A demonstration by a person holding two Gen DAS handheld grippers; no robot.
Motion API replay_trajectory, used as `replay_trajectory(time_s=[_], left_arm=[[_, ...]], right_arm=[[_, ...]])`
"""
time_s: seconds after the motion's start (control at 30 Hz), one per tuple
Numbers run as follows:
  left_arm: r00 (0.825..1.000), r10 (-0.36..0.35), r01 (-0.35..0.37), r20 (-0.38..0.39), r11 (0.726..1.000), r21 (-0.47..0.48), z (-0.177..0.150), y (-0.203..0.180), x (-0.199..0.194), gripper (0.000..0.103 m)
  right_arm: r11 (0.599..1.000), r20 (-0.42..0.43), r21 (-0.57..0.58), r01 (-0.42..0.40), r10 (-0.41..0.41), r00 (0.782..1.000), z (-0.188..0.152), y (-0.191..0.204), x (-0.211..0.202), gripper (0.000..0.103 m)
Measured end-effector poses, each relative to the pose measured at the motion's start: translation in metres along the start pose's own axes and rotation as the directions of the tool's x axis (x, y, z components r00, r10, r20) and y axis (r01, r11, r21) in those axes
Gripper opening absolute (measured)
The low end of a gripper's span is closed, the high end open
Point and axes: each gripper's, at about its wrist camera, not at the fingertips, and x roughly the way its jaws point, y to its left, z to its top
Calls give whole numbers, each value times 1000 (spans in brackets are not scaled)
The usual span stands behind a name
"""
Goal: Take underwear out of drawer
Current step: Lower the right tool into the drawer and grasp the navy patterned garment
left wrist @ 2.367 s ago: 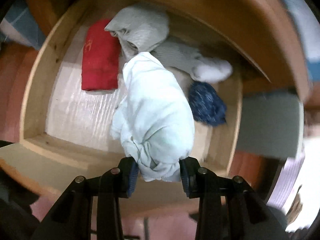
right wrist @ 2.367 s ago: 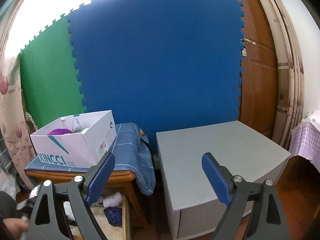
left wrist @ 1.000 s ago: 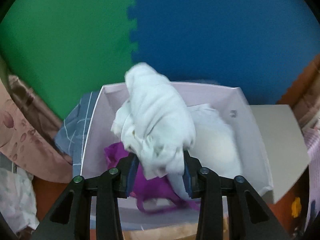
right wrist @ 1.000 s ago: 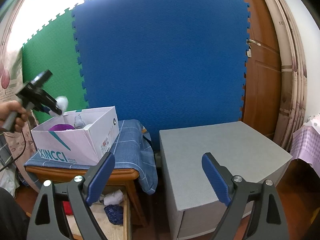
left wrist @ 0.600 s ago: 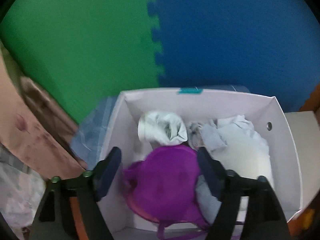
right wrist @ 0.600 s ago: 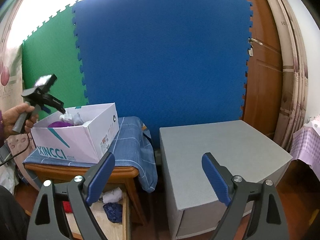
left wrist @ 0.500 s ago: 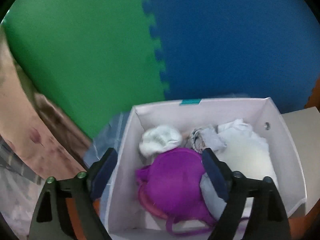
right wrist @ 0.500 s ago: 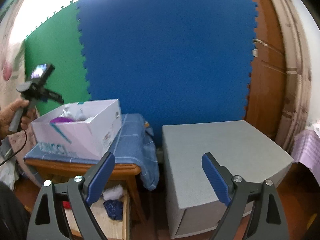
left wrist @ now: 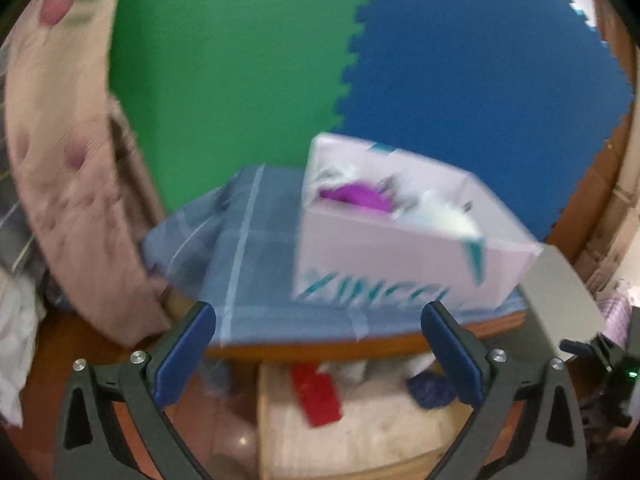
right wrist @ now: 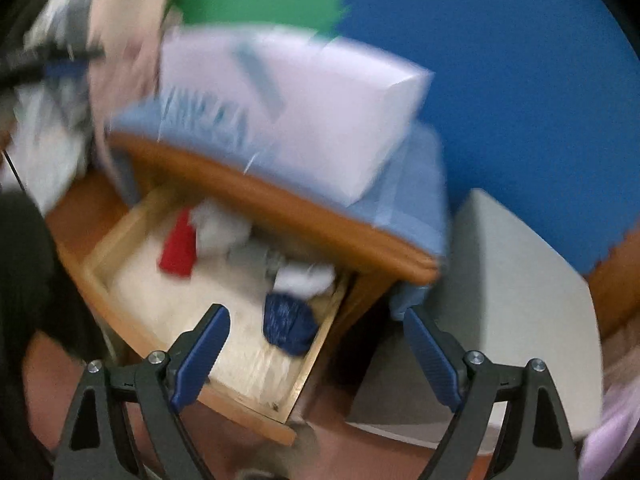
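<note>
The open wooden drawer holds a red folded piece, grey and white pieces and a dark blue piece. My right gripper is open and empty, just above the drawer's front right, near the dark blue piece. My left gripper is open and empty, back from the stand, facing the white box with purple and white underwear in it. The drawer shows below in the left wrist view. Both views are blurred.
The white box stands on a blue checked cloth over the wooden stand. A grey cabinet is right of the drawer. Green and blue foam mats line the wall. A floral curtain hangs at left.
My left gripper dropped the white piece into the box, opened and pulled back from it. My right gripper swung down from facing the wall to the open drawer.
</note>
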Motion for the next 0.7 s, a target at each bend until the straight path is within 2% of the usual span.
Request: replay_trajectory(time_s=[0.1,0.2,0.23,0.3,0.47,0.6,0.7], left_arm=[[1000,12,-12,3,999,-46,-17,17,1,102],[1000,-24,25,12,995,-94,-26,25,1,102],[999,-45,47,15,994,-95,-26,24,0,102],[999,-38,39,17,997,-67,-27,21,0,102],[999,-39,39,0,999,5,-31,6,6,102],[998,-51,51,-23,999,10,-33,3,13,102],[997,-60,61,-42,998,8,-33,1,18,102]], right_arm=[[984,-107,-175,16,-35,994,4,35,53,91],[967,-181,-255,10,-58,982,5,52,94,87],[962,-189,-274,20,-74,979,5,54,103,87],[946,-215,-322,35,-108,971,2,61,123,87],[893,-223,-445,73,-189,956,-7,81,161,87],[843,-225,-530,87,-239,944,-16,94,183,87],[821,-215,-561,111,-274,937,-17,95,193,87]])
